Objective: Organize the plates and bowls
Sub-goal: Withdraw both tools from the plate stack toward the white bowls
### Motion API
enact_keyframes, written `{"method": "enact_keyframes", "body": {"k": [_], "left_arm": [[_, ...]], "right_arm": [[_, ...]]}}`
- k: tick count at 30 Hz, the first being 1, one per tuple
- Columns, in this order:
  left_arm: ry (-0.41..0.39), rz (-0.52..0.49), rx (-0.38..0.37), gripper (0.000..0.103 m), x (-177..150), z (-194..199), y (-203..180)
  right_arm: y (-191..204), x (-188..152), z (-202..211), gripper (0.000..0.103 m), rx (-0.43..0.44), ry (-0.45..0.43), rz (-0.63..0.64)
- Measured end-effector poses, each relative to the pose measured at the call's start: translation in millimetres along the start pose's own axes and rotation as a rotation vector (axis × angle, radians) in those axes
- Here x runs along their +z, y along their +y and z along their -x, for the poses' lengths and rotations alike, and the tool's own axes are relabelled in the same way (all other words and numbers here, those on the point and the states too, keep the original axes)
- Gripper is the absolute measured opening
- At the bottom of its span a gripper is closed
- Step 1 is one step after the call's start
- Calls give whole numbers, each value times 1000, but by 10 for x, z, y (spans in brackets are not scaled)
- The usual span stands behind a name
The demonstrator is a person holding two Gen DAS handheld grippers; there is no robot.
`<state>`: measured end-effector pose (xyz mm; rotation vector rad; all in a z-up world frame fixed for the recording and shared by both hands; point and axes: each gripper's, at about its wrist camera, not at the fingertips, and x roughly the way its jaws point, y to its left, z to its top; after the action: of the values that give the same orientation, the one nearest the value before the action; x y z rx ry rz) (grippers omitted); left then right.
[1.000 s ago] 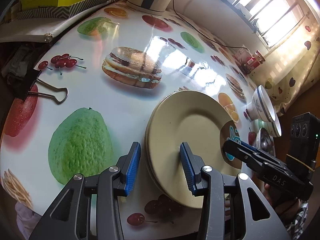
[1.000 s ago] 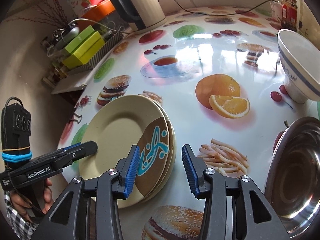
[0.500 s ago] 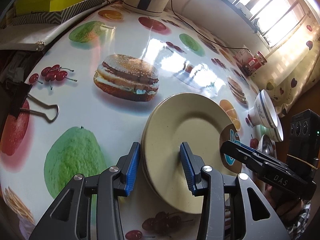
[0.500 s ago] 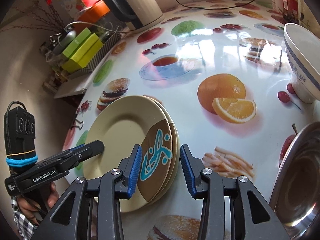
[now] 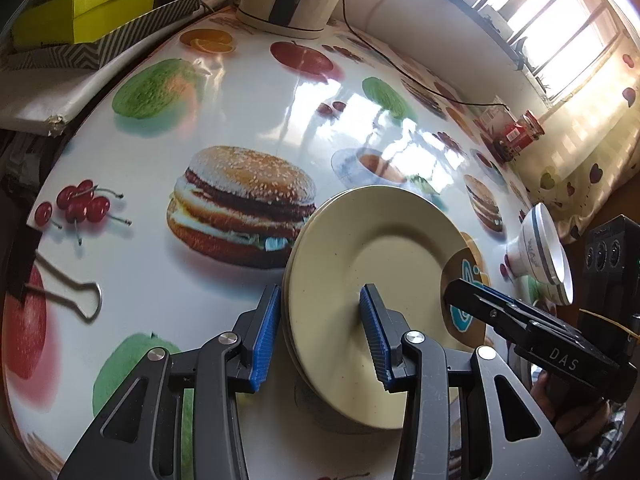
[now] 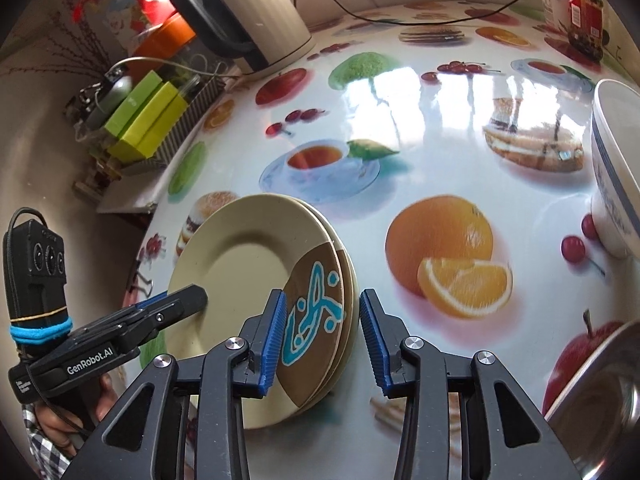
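Note:
A stack of cream plates (image 5: 372, 256) with a brown and blue patch (image 6: 316, 308) is held between both grippers and seems raised off the fruit-print table, a shadow beneath it. My left gripper (image 5: 320, 334) straddles the stack's left rim, its jaws apart around it. My right gripper (image 6: 322, 342) straddles the right rim over the patterned patch, its jaws also apart. A white bowl with a blue band (image 5: 540, 256) stands to the right, also in the right wrist view (image 6: 616, 184). A steel bowl (image 6: 596, 408) lies at lower right.
An electric kettle (image 6: 256, 20) with its cord stands at the back. Green boxes (image 6: 148, 120) sit in a striped tray at the left edge. A binder clip (image 5: 68, 300) lies near the left edge. A red jar (image 5: 520, 136) stands by the curtain.
The plate stack has moved away from the near table edge toward the burger print and looks lifted. Both grippers moved with it, their jaw gaps unchanged.

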<state>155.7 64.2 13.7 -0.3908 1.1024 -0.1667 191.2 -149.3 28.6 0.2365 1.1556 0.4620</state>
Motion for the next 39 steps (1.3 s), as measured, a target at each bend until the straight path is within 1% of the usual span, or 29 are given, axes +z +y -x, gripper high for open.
{"method": "enact_keyframes", "body": {"k": [16,23,27,29,30,33,39], "left_arm": [[6,-14,3,42,326,-170,-41],[0,-13,-2,42,348,-181,-47],[-9,-33,32,42,335,-150,-80],[-25,-41,50,42,331,-110,-98],[-36,-47,71,42,325,-85,-110],[-69,-78,142,42,296,6,-162],[-115,-124,194,42,184,167,-296]], "right_arm": [[-86,316,-112,38,-18,-7,-22],[-106,373,-128,38,-17,-11,-22],[-78,361,-108,39,-35,-25,-5],[-57,351,-90,40,-50,-38,4],[-50,345,-79,40,-64,-43,8],[-53,332,-44,46,-85,-57,9],[-43,265,109,51,-116,-96,4]]}}
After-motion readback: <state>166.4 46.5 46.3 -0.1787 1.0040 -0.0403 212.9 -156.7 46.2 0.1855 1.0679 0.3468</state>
